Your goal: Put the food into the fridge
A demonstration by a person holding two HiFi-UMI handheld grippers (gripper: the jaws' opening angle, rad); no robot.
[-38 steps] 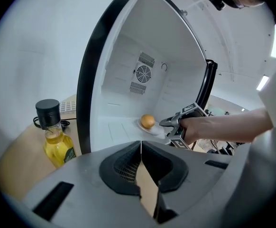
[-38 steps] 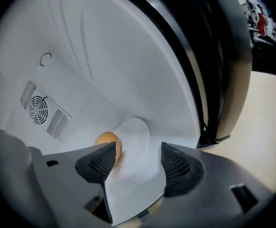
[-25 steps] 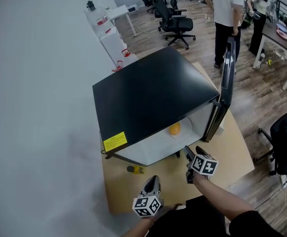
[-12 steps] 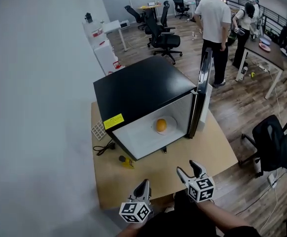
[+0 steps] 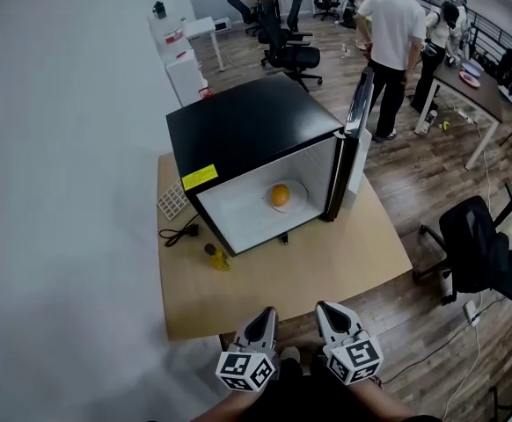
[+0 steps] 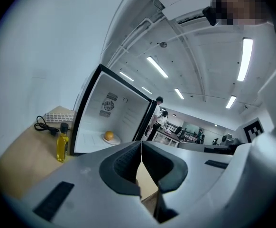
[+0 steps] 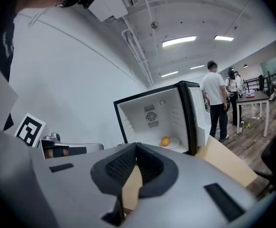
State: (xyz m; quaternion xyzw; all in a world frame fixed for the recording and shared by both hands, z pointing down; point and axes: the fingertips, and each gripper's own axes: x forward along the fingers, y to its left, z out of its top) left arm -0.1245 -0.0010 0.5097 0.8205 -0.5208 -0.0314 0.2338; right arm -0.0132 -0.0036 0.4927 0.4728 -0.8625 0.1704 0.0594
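Fridge stands on the wooden table; its open mouth faces roughly 5 o'clock in the head view. The door is swung out at the cabinet's 3 o'clock side; its free edge points toward 12 o'clock.

Food: one round orange-coloured fruit, seemingly an orange, though the view is too small to confirm; it rests on a white plate on the fridge floor, toward the 3 o'clock side of the compartment. Being round, it shows no long axis and no heading.

Left gripper hangs past the table's near edge, at 6 o'clock of the fridge; its jaws are pressed together with nothing between them. Right gripper is just beside it at its 3 o'clock; its jaws have just been closing and now meet, nothing between them. Both point toward 12 o'clock, well apart from the fridge.

Yellow bottle stands upright on the table at 8 o'clock of the fruit, just outside the fridge's corner; a black plug and cable lie at 10 o'clock of the bottle.
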